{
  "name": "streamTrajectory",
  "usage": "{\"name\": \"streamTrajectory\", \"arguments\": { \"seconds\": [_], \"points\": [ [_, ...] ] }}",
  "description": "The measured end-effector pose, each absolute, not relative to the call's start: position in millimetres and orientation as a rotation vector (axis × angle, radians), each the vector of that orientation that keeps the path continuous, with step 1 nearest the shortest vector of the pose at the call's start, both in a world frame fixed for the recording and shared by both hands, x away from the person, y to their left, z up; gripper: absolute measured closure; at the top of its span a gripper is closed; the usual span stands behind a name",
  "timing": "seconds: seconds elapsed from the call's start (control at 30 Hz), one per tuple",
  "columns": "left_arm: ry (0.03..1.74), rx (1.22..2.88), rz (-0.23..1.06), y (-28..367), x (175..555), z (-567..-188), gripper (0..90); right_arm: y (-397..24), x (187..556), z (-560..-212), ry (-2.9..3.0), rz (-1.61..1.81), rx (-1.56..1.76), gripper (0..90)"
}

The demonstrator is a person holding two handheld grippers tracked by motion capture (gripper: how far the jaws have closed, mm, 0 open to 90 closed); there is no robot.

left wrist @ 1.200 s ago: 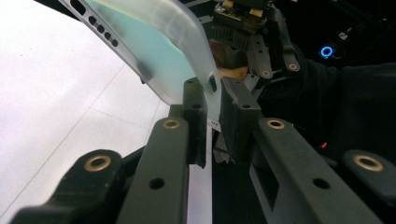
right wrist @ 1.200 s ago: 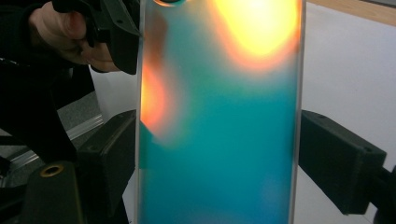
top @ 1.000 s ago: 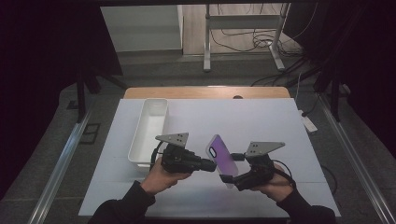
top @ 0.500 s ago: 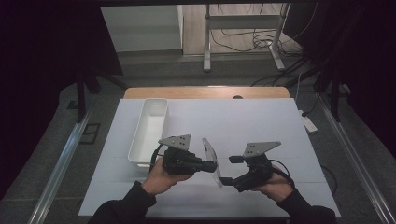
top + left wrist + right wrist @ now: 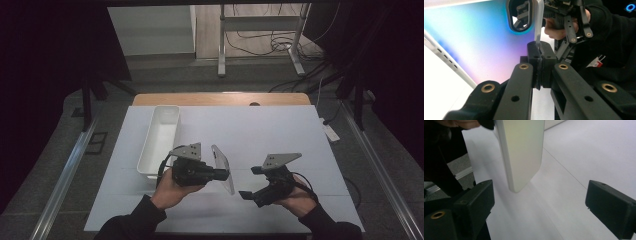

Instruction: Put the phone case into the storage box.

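High view — white table point(image 5: 280, 130), wood edge behind, grey floor, dark room, cables | bin point(image 5: 160, 140) at table's left | left gripper point(image 5: 226, 174) clamps phone case point(image 5: 223, 168) on edge above table | right gripper point(image 5: 248, 183) beside it — jaws spread, empty

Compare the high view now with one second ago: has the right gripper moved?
Yes. The right gripper has drawn back from the phone case, rightward and away from the white tray.

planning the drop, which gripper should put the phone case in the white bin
Left, probably: the left gripper is shut on the phone case and nearer the white bin; the right gripper is open.
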State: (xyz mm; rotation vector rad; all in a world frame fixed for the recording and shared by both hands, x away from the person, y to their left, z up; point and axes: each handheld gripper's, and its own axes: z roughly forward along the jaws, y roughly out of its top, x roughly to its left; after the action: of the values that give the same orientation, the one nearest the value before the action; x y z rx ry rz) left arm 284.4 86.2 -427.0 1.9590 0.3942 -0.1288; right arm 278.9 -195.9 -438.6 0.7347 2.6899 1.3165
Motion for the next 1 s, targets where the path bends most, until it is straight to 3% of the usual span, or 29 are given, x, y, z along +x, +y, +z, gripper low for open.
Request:
{"name": "streamTrajectory", "arguments": {
  "seconds": [1.0],
  "points": [
    [0.559, 2.009, 0.050, 95, 295, -423, 88.3, -221, 271, -440, 2.588, 1.205, 0.806, 1.1]
  ]
}}
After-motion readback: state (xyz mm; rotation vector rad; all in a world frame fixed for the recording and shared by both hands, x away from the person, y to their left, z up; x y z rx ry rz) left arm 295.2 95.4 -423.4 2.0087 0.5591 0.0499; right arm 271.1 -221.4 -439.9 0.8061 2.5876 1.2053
